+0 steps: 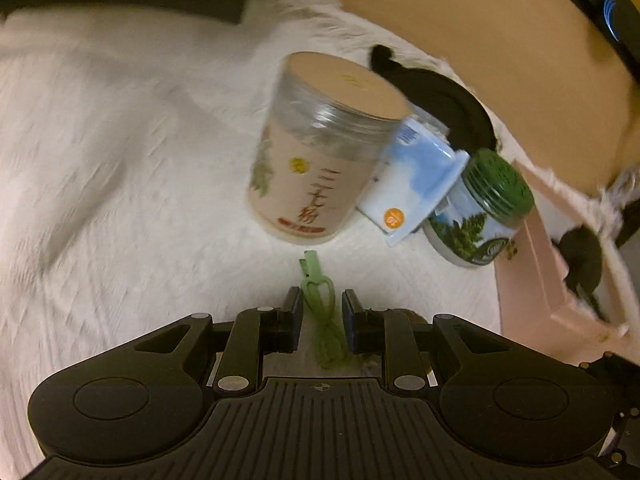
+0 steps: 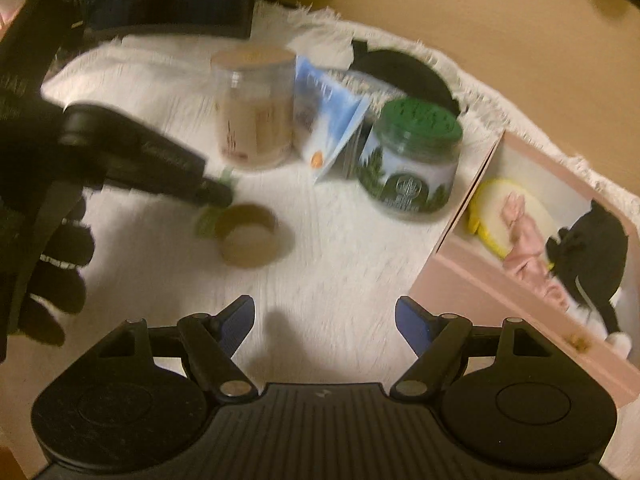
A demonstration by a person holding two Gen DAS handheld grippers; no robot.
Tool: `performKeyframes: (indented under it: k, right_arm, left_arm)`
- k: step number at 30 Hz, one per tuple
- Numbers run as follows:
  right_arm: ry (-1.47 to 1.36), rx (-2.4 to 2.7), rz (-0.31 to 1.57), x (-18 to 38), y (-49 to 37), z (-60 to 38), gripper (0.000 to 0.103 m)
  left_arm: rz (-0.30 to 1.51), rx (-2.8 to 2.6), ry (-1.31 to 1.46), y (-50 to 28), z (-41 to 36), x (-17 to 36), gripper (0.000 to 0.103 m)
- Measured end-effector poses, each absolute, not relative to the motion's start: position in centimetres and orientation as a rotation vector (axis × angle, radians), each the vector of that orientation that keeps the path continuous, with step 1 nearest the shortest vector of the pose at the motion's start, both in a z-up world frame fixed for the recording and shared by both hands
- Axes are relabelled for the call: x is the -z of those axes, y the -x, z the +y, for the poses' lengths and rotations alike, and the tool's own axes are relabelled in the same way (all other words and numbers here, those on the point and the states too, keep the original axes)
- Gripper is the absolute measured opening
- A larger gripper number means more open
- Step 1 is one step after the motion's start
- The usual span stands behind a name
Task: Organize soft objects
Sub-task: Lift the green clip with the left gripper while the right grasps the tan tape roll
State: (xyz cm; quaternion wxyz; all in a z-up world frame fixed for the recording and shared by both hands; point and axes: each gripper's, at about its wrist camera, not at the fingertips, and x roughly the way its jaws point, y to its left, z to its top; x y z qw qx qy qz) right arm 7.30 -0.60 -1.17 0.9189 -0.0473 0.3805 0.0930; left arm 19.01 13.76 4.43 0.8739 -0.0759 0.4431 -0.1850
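A green soft cord piece [image 1: 320, 312] lies on the white furry mat [image 1: 120, 160], between the jaws of my left gripper [image 1: 321, 308]. The jaws stand a little apart on either side of it and do not clamp it. In the right wrist view the left gripper [image 2: 218, 196] reaches in from the left, next to the green piece [image 2: 206, 220] and a tape roll [image 2: 250, 240]. My right gripper [image 2: 325, 312] is open and empty above the mat. A pink box [image 2: 460, 264] at the right holds a black plush [image 2: 592, 248], a pink soft item [image 2: 524, 240] and a yellow round item [image 2: 492, 200].
A tall beige jar [image 1: 320, 148], a blue-and-white packet [image 1: 412, 184] and a green-lidded jar [image 1: 480, 208] stand in a row behind the cord. A black round object [image 1: 440, 96] lies behind them. The pink box [image 1: 532, 264] is at the right. A tan floor surrounds the mat.
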Motion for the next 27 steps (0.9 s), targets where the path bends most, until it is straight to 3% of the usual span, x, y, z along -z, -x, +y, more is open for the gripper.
performKeyframes:
  k: [8, 13, 15, 17, 19, 27]
  right_arm:
    - [-0.022, -0.184, 0.766, 3.2, -6.6, -2.3, 0.088]
    - [-0.021, -0.194, 0.716, 3.7, -5.7, -2.4, 0.092]
    - [-0.022, -0.196, 0.696, 4.0, -5.6, -2.3, 0.098]
    - [-0.032, -0.183, 0.692, 4.2, -5.5, -2.4, 0.103]
    - [-0.030, -0.184, 0.692, 4.1, -5.5, -2.4, 0.103]
    - [-0.031, -0.185, 0.687, 4.2, -5.4, -2.4, 0.103]
  left_arm:
    - [0.872, 0.367, -0.173, -18.9, 9.7, -4.6, 0.027]
    - [0.876, 0.350, -0.143, -19.0, 10.1, -4.5, 0.026]
    - [0.885, 0.352, -0.104, -19.3, 10.3, -4.5, 0.025]
    - [0.897, 0.370, -0.057, -19.6, 10.5, -4.5, 0.032]
    - [0.904, 0.383, -0.044, -19.9, 10.3, -4.5, 0.037]
    - [0.906, 0.402, -0.053, -19.7, 10.3, -4.3, 0.037]
